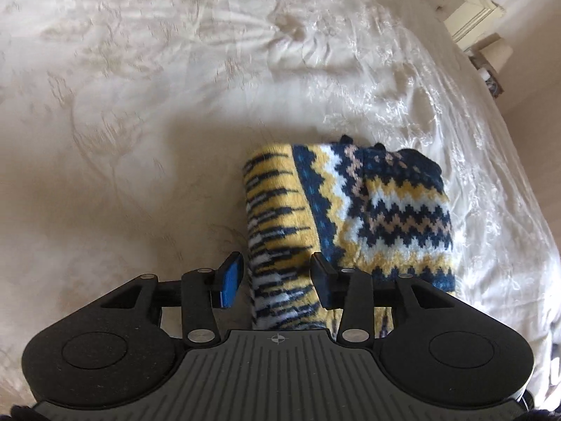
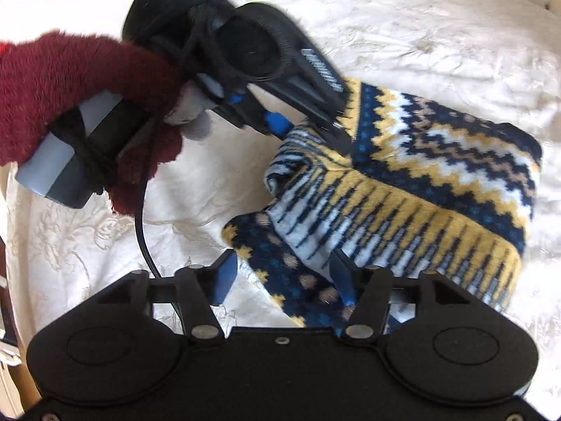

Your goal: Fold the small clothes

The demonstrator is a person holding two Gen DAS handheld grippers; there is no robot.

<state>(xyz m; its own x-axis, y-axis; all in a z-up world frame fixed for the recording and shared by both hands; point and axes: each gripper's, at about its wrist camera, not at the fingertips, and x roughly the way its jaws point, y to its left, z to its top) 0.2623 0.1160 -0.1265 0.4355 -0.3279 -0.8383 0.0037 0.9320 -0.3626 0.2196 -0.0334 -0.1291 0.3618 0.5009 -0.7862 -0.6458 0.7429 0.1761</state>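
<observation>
A small knitted garment [image 1: 350,210] with navy, yellow, white and tan zigzag bands lies folded on the cream bedspread [image 1: 175,87]. Its striped cuff end runs between the fingers of my left gripper [image 1: 277,277], which is open with the jaws either side of the cloth. In the right wrist view the garment [image 2: 420,182] lies bunched, with a navy flap at its near corner. My right gripper [image 2: 284,277] is open over that flap. The left gripper [image 2: 305,126], held by a hand in a dark red sleeve, touches the garment's far edge.
The bedspread [image 2: 420,35] is wrinkled and covers most of both views. A cream carved bedside piece [image 1: 480,10] stands at the far right past the bed's edge. A black cable [image 2: 143,238] hangs from the left gripper.
</observation>
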